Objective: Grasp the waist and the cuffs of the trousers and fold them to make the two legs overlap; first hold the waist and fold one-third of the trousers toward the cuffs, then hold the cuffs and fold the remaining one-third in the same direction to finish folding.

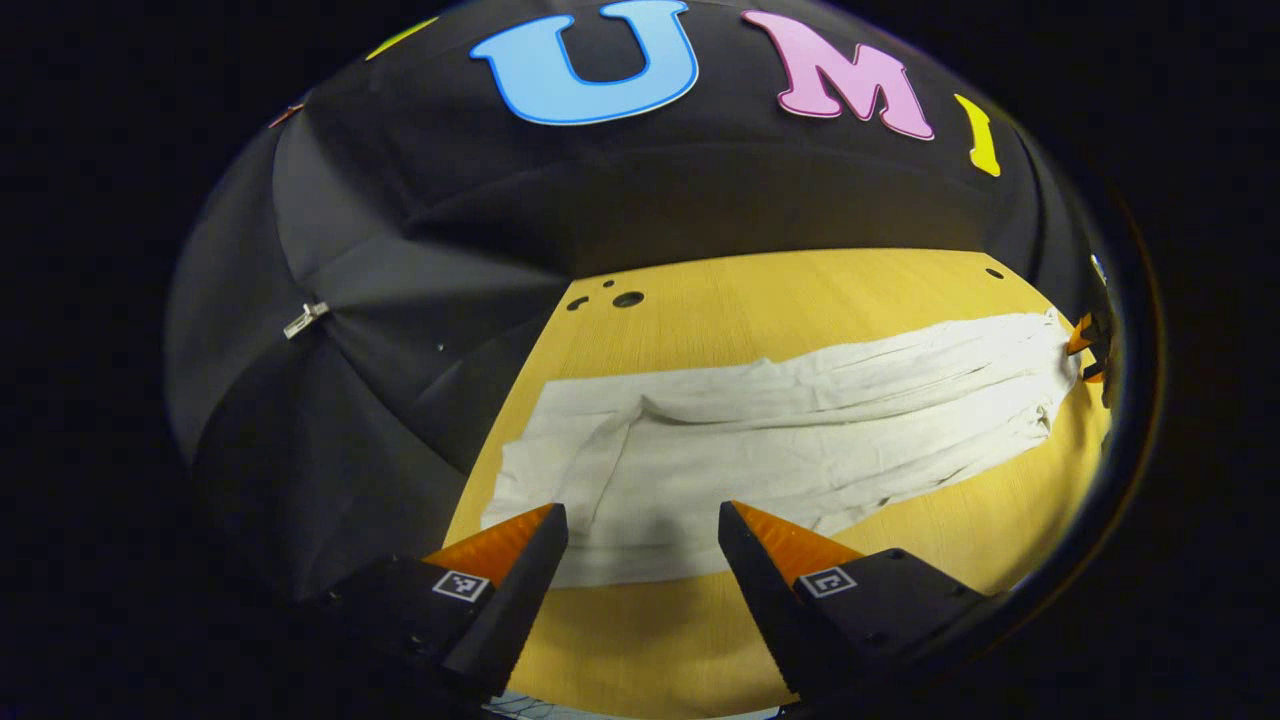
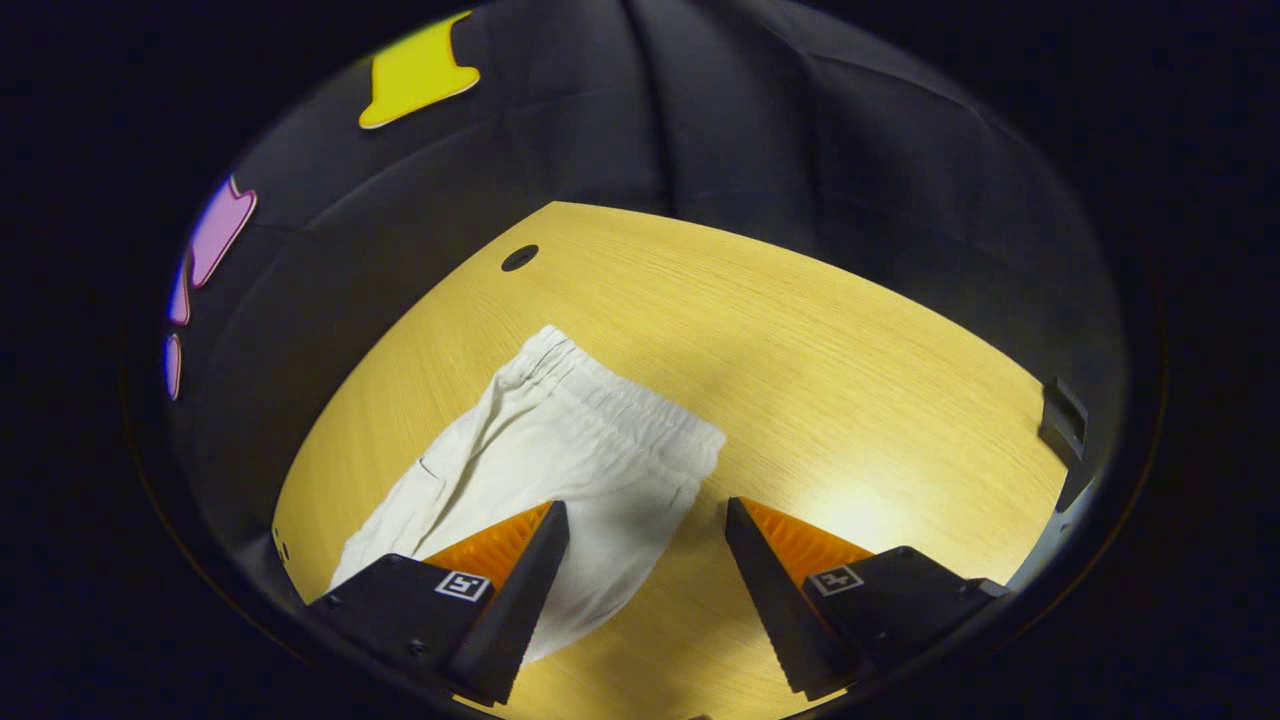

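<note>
At six o'clock in the left gripper view, the left gripper (image 1: 643, 520) hangs released, its two fingers spread wide with nothing between them, poised over the near edge of the trousers (image 1: 780, 440). These are white and lie flat and lengthwise on the table (image 1: 880, 285), running from the cuffs at about eight o'clock, just ahead of the fingertips, out to the waist at three o'clock; the cloth is creased and the two legs look already laid one on the other, though the exact layering is hard to tell. At three o'clock, right at the waist end, the right gripper (image 1: 1085, 345) peeks in at the rim, too small to judge there. Small round holes (image 1: 627, 298) sit in the tabletop at eleven o'clock, near the far edge. At six o'clock in the right gripper view, the right gripper (image 2: 647, 520) is likewise released, fingers wide apart and holding nothing. The trousers (image 2: 560, 440) reach from seven o'clock up toward the centre, the gathered elastic waist (image 2: 625, 395) lying just beyond the left fingertip, with bare table (image 2: 850, 380) ahead of the other finger. One hole (image 2: 519, 257) marks the table at eleven o'clock
</note>
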Demonstrator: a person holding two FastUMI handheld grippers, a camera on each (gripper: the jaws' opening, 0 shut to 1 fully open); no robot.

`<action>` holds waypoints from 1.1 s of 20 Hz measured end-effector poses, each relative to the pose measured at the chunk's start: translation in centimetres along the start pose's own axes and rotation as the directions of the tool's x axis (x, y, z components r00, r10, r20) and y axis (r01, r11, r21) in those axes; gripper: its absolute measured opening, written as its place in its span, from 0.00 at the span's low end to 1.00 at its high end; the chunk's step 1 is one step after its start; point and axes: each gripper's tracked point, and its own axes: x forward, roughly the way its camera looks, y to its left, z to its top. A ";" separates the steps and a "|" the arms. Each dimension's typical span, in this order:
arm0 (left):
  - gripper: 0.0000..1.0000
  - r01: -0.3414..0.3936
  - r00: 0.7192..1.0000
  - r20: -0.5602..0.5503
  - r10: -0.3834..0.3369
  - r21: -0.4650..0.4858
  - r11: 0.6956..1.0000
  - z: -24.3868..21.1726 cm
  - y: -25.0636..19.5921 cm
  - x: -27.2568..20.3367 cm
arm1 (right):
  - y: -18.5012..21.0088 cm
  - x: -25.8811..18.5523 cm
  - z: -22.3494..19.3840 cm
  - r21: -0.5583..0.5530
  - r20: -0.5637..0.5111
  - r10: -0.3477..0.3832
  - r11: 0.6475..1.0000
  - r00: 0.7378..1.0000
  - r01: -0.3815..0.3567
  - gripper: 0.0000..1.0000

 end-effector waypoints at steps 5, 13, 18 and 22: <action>0.96 0.013 0.999 -0.034 -0.015 -0.055 0.998 -1.3 -0.1 0.0 | 1.0 -0.8 -0.4 0.184 -0.045 0.027 0.983 0.999 -0.019 0.96; 0.96 0.024 0.997 -0.071 -0.030 -0.084 0.996 -2.6 -1.0 -0.1 | 0.2 0.8 0.8 0.424 -0.076 -0.058 0.902 0.995 0.085 0.77; 0.95 0.058 0.983 -0.158 -0.093 -0.208 0.976 -4.7 -2.5 -0.1 | 0.5 1.5 0.7 0.467 -0.049 -0.002 0.884 0.999 0.025 0.11; 0.95 0.047 0.968 -0.198 -0.151 -0.449 0.892 -6.1 -3.3 0.0 | 0.9 1.8 0.5 0.480 -0.032 0.031 0.877 0.999 -0.012 0.11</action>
